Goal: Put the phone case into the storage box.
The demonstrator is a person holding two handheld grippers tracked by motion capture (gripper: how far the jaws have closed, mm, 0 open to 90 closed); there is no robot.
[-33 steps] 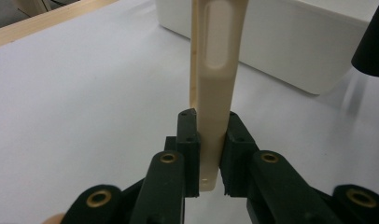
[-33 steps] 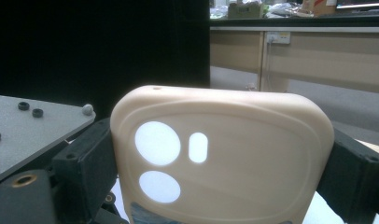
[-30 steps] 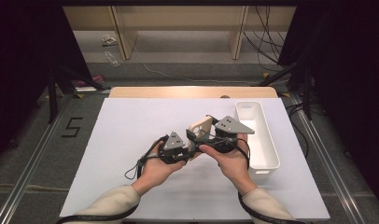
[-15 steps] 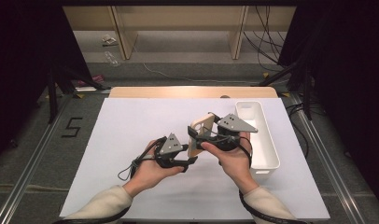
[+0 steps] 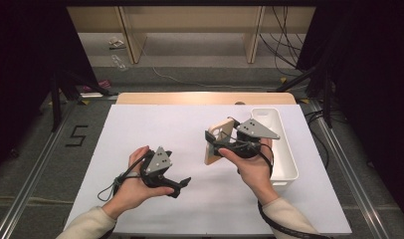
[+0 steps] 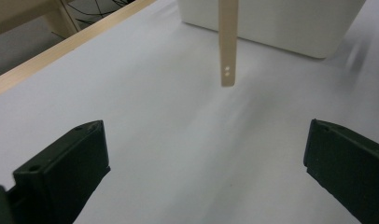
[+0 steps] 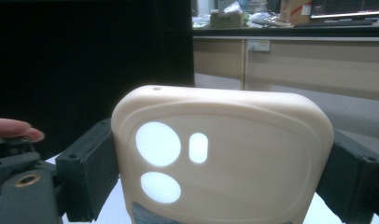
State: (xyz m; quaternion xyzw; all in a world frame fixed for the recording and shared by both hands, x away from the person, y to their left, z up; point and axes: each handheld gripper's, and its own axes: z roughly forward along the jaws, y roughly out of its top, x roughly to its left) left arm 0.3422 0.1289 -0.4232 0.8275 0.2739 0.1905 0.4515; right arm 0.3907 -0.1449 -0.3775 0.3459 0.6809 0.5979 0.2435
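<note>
The right gripper (image 5: 213, 144) is clamping the beige phone case (image 5: 214, 141) by its edges above the desk (image 5: 140, 124), at nine o'clock of the white bin (image 5: 284, 149); the left gripper (image 5: 182, 183), having just been opening, is standing empty. The slick case may be twisting loose

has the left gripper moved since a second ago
Yes. The left gripper has pulled away from the phone case, leftward and toward the table's near edge; its jaws have just been opening, with nothing between them.
</note>
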